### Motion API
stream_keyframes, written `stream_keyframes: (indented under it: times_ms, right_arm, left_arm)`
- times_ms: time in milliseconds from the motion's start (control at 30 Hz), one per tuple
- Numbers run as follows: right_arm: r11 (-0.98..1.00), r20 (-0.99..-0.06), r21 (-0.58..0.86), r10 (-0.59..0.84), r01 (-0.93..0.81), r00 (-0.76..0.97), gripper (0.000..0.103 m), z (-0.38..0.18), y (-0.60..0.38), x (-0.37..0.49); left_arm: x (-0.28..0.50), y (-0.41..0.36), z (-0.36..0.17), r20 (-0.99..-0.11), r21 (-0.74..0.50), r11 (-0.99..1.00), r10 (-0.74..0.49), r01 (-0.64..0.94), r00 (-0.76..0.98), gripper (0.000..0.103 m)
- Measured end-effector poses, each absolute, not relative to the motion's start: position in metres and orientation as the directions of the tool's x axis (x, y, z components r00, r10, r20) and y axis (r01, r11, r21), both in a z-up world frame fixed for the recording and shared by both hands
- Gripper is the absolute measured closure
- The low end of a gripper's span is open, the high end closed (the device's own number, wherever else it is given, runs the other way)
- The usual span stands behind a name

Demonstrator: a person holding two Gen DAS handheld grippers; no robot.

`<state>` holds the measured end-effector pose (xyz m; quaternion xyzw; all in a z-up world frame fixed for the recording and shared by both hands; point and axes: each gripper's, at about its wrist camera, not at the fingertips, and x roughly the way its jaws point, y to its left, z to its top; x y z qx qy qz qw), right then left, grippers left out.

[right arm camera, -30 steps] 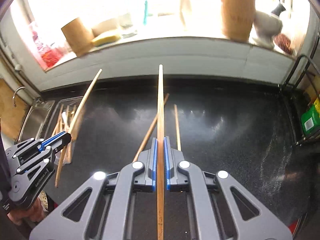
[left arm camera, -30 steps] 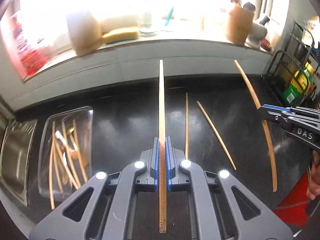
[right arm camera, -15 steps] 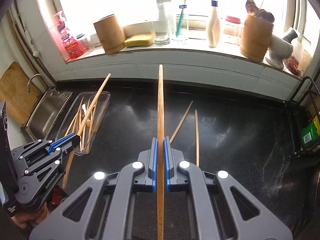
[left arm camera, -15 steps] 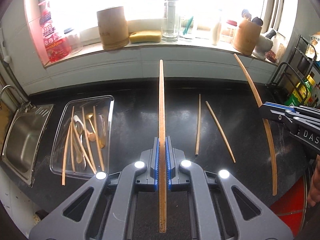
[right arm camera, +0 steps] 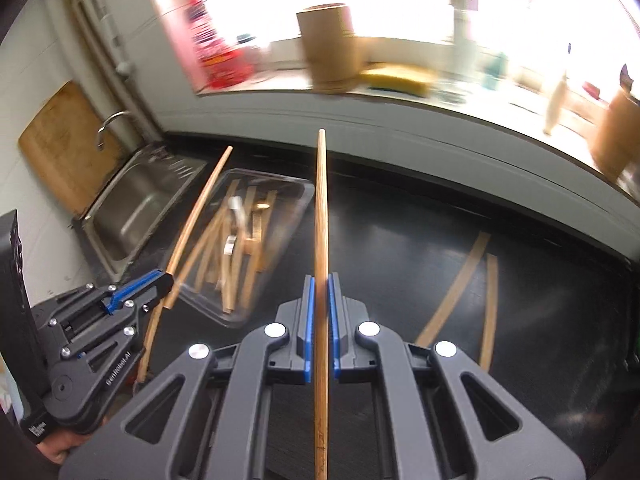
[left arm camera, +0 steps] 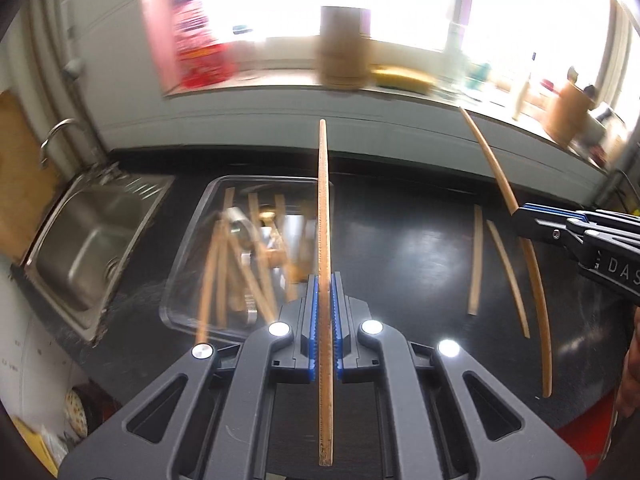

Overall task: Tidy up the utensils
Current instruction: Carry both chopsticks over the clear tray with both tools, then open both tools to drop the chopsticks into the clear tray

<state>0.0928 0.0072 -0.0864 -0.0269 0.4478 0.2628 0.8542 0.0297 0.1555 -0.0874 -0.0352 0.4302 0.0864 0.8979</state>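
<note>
My left gripper (left arm camera: 325, 280) is shut on a long wooden chopstick (left arm camera: 323, 208) that sticks out ahead over a clear plastic tray (left arm camera: 192, 248) holding several wooden utensils. My right gripper (right arm camera: 319, 282) is shut on a second chopstick (right arm camera: 321, 208). Each gripper shows in the other's view: the right one (left arm camera: 524, 216) at the right edge with its curved-looking stick, the left one (right arm camera: 166, 278) at lower left beside the tray (right arm camera: 296, 216). Two more chopsticks (left arm camera: 475, 260) (right arm camera: 454, 284) lie loose on the black counter (left arm camera: 400, 248).
A steel sink (left arm camera: 92, 240) with a tap lies left of the tray, and a wooden board (right arm camera: 56, 140) leans behind it. The windowsill holds a wooden holder (left arm camera: 344, 48), a yellow sponge (left arm camera: 400, 76), bottles and a utensil jar (left arm camera: 568, 108).
Both grippers have swung left along the counter, still holding their chopsticks. The tray and sink have slid toward the middle of both views; the loose chopsticks have shifted right.
</note>
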Motion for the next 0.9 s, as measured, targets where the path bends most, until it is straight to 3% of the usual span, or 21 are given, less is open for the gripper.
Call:
stream_keyframes:
  times_ms: [333,567,900]
  right_arm:
    - [0.772,-0.813,0.265,0.501,-0.577,0.297,0.096,-0.120,0.125,0.136]
    - [0.749,-0.831,0.355,0.527,-0.559,0.179,0.095,-0.150,0.161,0.172]
    - [0.749,-0.866,0.318,0.479,-0.581,0.143,0.096,-0.179,0.186,0.215]
  left_arm:
    - [0.031,0.246,-0.112,-0.810,-0.009,0.933,0.205,-0.361,0.550,0.097]
    - [0.059,0.269,-0.137,-0.827,-0.036,0.923,0.188,-0.384,0.530,0.097]
    - [0.107,0.292,-0.176,-0.860,-0.038,0.916,0.173,-0.399,0.480,0.097]
